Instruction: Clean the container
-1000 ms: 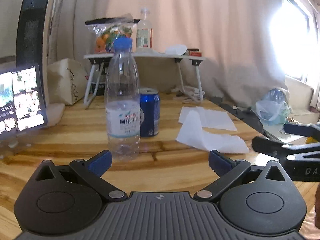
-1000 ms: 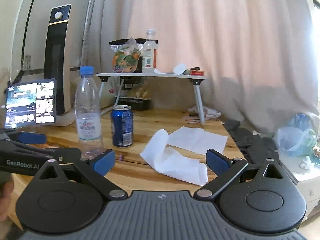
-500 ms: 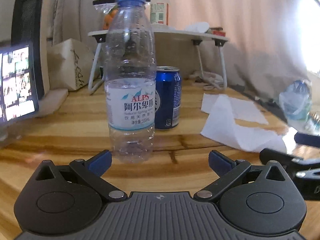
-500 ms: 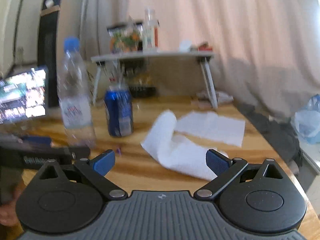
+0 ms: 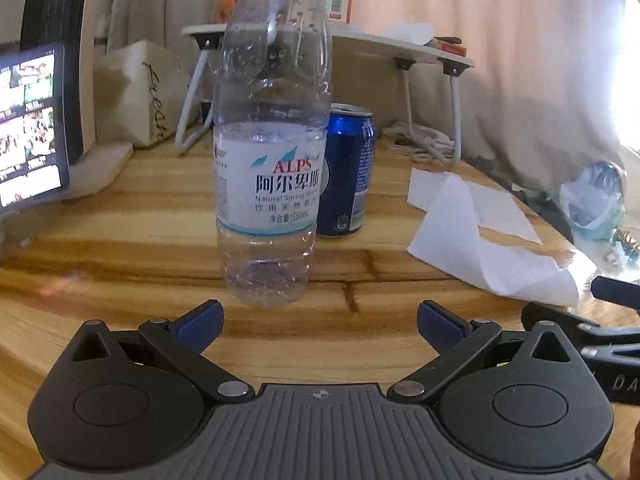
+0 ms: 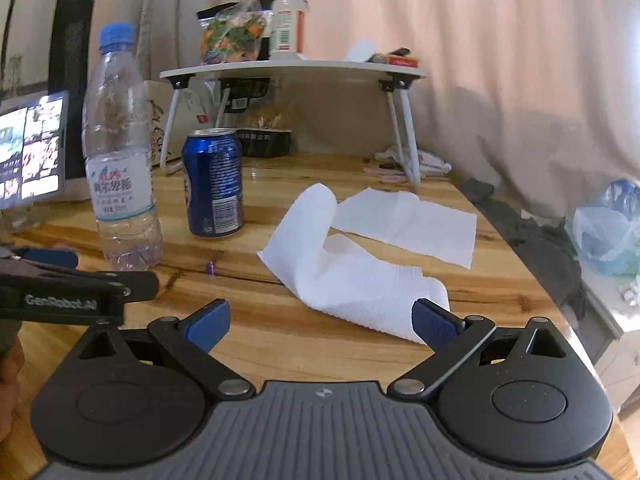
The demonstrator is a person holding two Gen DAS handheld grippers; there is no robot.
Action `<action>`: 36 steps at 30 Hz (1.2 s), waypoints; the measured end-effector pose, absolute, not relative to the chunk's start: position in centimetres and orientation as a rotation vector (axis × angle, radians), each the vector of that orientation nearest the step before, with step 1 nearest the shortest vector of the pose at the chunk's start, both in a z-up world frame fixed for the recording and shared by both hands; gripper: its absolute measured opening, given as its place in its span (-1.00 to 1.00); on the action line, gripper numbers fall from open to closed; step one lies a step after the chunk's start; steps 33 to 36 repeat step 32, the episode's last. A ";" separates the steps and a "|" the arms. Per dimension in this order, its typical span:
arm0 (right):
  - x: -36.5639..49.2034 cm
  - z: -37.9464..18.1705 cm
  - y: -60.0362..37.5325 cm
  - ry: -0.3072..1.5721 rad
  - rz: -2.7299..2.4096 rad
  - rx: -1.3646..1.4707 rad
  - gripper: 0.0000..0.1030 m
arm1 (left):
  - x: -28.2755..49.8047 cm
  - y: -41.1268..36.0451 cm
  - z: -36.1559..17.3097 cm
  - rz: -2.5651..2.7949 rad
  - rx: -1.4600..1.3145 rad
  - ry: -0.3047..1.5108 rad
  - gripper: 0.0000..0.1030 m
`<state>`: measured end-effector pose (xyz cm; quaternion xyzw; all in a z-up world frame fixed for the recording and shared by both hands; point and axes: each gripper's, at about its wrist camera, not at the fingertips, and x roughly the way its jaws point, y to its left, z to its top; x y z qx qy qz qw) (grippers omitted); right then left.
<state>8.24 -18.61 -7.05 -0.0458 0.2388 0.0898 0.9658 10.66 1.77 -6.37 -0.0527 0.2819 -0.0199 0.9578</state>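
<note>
Left wrist view: left gripper point(image 5: 320, 316) gapes wide, empty, facing the bottle point(image 5: 274, 140), which stands upright just ahead of the fingertips, not between them.
Behind the bottle: can point(image 5: 350, 172), touching or nearly so; I cannot tell which.
Right of the bottle: paper towel point(image 5: 480, 244) flat on the table point(image 5: 120, 240).
Right wrist view: right gripper point(image 6: 322, 320) spread apart, holding nothing, its right finger at the towel's point(image 6: 360, 276) near edge.
Left of the towel: can point(image 6: 213, 184), then bottle point(image 6: 120, 168).
Risk: the bottle looks nearly empty and light; an off-centre close could tip it into the can.
</note>
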 end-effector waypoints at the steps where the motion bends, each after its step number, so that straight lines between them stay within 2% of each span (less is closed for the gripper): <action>1: 8.3 -7.0 -18.9 0.487 0.179 -0.077 1.00 | 10.6 1.7 -6.4 -0.039 -0.103 0.570 1.00; 14: 7.9 -6.8 -18.9 0.457 0.161 -0.077 1.00 | 9.4 0.5 -5.5 -0.066 -0.024 0.483 1.00; 36: 7.7 -6.8 -18.7 0.442 0.139 -0.094 1.00 | 9.5 0.6 -5.6 -0.072 -0.037 0.495 1.00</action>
